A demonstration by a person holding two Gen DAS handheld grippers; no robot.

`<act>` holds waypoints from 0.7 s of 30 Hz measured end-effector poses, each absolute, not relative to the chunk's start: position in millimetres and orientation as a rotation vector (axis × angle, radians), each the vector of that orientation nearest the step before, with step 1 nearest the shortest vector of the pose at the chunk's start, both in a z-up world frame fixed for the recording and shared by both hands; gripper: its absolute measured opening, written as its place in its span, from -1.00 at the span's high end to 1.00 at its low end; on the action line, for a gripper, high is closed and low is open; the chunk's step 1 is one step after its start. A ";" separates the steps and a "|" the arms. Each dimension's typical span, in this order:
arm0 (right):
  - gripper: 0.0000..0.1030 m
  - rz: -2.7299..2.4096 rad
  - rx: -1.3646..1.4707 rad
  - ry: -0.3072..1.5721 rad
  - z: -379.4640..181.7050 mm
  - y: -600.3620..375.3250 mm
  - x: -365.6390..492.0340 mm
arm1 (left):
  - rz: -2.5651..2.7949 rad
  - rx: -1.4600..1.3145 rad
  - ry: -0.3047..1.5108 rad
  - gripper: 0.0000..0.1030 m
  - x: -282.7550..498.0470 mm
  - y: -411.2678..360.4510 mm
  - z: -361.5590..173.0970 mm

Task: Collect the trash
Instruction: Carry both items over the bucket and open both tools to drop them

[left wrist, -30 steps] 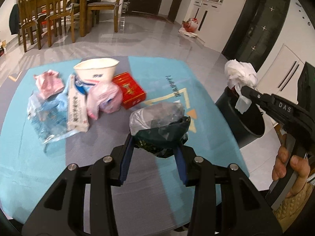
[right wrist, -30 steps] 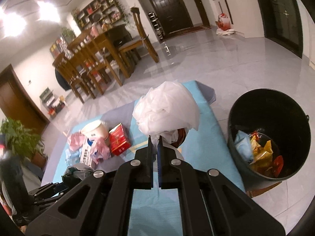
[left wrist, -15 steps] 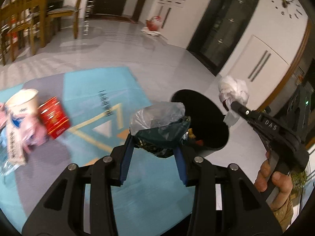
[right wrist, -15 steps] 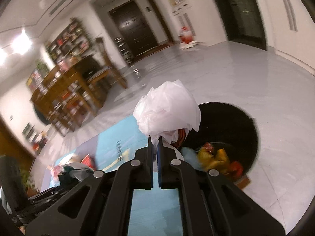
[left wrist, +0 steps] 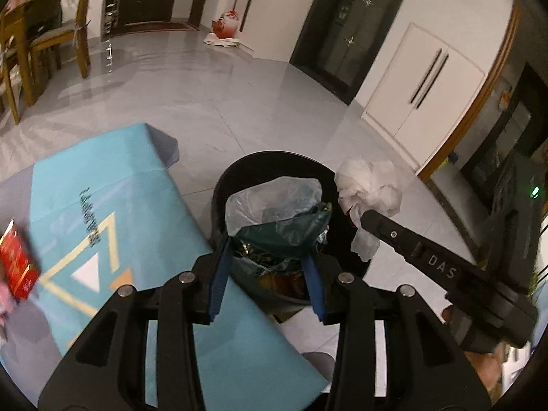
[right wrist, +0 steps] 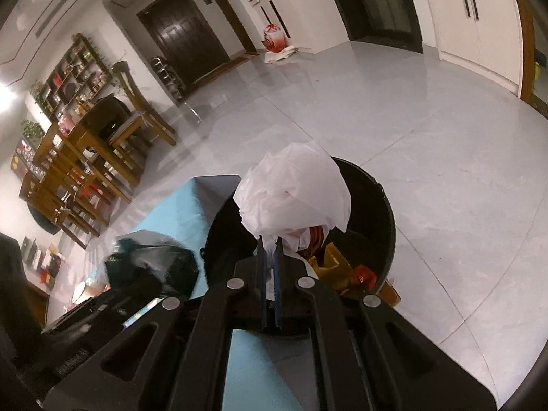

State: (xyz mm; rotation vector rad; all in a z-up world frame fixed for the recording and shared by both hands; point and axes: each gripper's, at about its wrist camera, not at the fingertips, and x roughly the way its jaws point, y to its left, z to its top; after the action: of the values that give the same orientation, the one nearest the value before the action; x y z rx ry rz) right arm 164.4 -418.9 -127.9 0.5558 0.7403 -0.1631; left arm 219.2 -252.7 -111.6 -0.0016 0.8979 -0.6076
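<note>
My left tongs [left wrist: 267, 257] pinch a crumpled bundle of clear and dark green plastic [left wrist: 277, 215], held over the open mouth of a black trash bin [left wrist: 274, 159] that stands on the grey tiled floor [left wrist: 239, 102]. My right tongs [right wrist: 270, 250] are pressed together on a wad of white tissue [right wrist: 294, 195], also above the bin; from the left wrist view that wad sits just to the right of the plastic bundle. Inside the bin I see yellow and red wrappers [right wrist: 339, 270]. The bin stands beside the edge of a surface covered by a teal cloth [left wrist: 113, 212]. A red box [left wrist: 15, 267] lies at the cloth's far left, blurred.
</note>
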 end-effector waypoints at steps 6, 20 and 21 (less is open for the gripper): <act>0.79 -0.224 0.627 0.778 -142.1 -433.1 174.8 | -0.626 0.079 0.904 0.09 237.1 -285.9 -125.2; 0.07 -0.250 0.709 0.766 -141.1 -440.0 168.5 | -0.530 -0.002 0.889 -0.65 227.2 -236.3 -132.1; 0.05 -0.241 0.704 0.766 -140.4 -437.9 169.0 | -0.526 -0.001 0.883 -0.65 225.9 -230.8 -130.6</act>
State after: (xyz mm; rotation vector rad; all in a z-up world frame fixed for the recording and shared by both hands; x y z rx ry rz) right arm 169.0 -437.9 -140.4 0.7045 0.7663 -0.2413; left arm 225.9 -230.8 -130.6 -0.0015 0.8825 -0.5265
